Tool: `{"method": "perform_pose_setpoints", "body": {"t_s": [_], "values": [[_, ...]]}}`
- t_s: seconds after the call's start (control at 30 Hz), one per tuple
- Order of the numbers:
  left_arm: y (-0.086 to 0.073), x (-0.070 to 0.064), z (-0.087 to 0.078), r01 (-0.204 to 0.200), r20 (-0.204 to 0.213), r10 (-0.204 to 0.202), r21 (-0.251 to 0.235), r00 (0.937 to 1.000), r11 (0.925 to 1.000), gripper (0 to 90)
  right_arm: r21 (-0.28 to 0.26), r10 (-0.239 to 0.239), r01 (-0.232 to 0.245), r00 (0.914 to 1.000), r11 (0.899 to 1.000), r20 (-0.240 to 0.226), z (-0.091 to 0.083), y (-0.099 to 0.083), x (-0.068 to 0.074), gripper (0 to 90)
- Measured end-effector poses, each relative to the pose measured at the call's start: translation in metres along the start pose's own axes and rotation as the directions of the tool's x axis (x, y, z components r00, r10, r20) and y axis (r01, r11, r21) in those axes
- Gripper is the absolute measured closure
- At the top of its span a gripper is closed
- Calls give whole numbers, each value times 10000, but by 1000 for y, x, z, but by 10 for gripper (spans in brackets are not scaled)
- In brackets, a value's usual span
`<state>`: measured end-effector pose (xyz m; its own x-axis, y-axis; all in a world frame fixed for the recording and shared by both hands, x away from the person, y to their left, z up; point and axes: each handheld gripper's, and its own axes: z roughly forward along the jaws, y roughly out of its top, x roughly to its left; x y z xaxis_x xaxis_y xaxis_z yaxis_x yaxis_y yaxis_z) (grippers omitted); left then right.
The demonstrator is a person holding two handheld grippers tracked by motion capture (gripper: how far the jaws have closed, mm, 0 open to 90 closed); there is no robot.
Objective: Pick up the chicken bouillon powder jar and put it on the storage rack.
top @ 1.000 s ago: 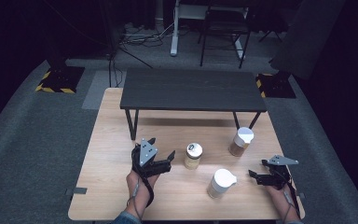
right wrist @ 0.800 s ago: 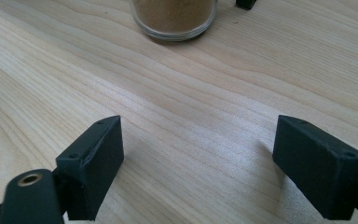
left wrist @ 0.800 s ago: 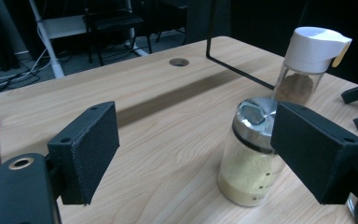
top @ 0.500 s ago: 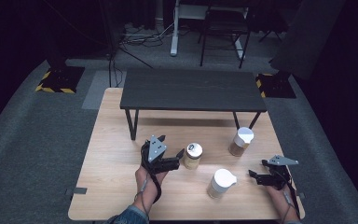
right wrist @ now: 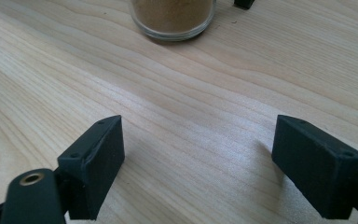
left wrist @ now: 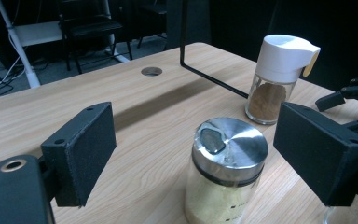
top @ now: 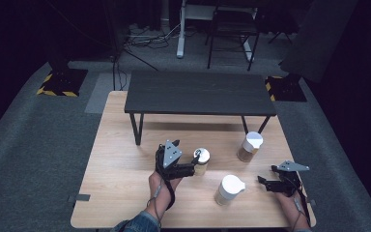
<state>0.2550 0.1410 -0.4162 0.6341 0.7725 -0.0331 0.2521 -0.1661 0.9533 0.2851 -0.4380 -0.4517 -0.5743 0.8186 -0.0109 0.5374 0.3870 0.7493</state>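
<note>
Presently, left gripper (left wrist: 193, 154): spreading its jaws wide on either side of the steel-lidded jar (left wrist: 226, 170), not touching it, so the pads can close on the glass below the lid.
Steel-lidded jar: standing upright near the centre of the wooden table (top: 121, 145).
White-capped shaker (left wrist: 279, 77): standing at two o'clock beyond the jar, well apart.
Right gripper (right wrist: 198, 163): resting low over bare wood, jaws wide, holding nothing, apparently waiting clear of the work.

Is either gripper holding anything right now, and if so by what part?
Nothing is held. The left gripper has open jaws straddling the steel-lidded jar without touching; the right gripper is open.
</note>
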Motion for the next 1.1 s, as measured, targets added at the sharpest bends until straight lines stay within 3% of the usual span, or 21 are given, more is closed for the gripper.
{"method": "perform_pose_setpoints", "body": {"t_s": [0.4, 0.63, 1.1], "values": [[-5, -12, 20, 438, -61, -438, 10, 9990, 9990, 123, 2, -20, 20, 10000, 10000, -15, 0, 0, 0, 165], [-14, -27, 31, -126, -373, 122, -89, 9992, 9999, 143, -2, -39, 39, 10000, 10000, -37, 0, 0, 0, 165], [-20, -31, 50, -104, -463, 129, 542, 9988, 9985, 147, -1, -66, 66, 10000, 10000, -71, 0, 0, -1, 165]]}}
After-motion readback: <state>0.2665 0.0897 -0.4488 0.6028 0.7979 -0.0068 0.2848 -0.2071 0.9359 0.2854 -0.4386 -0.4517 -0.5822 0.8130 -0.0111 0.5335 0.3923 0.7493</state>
